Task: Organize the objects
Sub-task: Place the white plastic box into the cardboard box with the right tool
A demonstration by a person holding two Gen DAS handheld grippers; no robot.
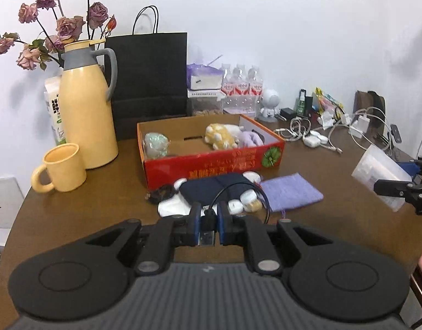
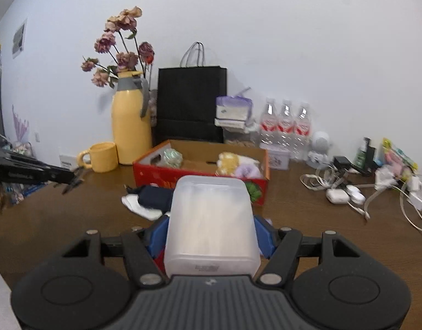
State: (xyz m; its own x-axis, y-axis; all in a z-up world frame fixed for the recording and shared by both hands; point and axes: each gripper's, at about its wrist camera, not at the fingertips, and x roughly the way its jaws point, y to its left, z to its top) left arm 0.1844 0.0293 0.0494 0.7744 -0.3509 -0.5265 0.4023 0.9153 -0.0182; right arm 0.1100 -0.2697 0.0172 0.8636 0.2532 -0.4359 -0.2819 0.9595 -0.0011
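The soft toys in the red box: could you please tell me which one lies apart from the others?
The pale green toy at the left end of the red box; the yellow toy and purple toy huddle together at the right.

A tall yellow jug [image 1: 85, 104] stands on the brown bench [image 1: 100, 192] beside a yellow mug [image 1: 62, 167]; a black paper bag [image 1: 147, 82] stands behind; dried roses [image 1: 51, 24] lean above.
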